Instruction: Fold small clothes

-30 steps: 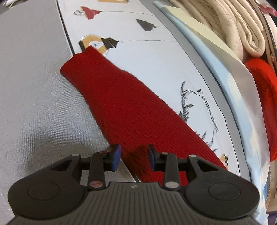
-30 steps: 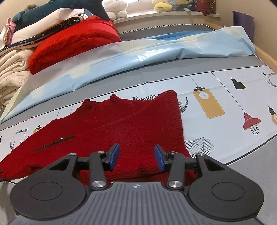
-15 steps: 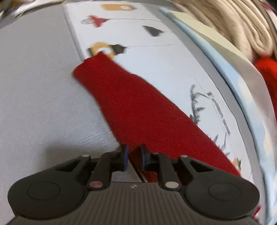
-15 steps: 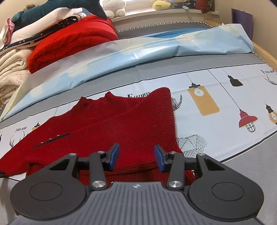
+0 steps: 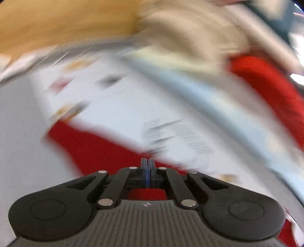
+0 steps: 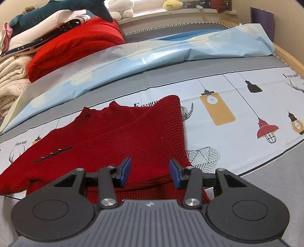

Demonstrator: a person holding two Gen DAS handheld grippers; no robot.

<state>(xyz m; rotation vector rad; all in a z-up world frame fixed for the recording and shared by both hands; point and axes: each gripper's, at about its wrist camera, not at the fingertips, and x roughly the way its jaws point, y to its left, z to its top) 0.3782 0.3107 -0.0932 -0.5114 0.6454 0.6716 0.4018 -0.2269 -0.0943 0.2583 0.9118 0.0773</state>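
Note:
A dark red knit sweater (image 6: 117, 140) lies flat on the printed sheet, with its right sleeve folded across the body. My right gripper (image 6: 150, 172) hangs open just above the sweater's lower hem, and nothing sits between its blue pads (image 6: 125, 171). The left wrist view is badly smeared by motion. In it my left gripper (image 5: 146, 163) is shut, its pads pressed together over the red left sleeve (image 5: 91, 150). The sleeve runs right up under the fingers and looks pinched at its edge.
A light blue sheet (image 6: 171, 51) is bunched behind the sweater. At the back left is a pile of folded clothes: a bright red knit (image 6: 76, 45) and cream blankets (image 6: 9, 81). Plush toys (image 6: 119, 9) sit on the far ledge. A wooden bed rail (image 6: 290, 58) runs along the right.
My left gripper has gone from open to shut at the sleeve's edge, then swung up and rolled fast, blurring its view. The right gripper and the sweater's body have stayed put.

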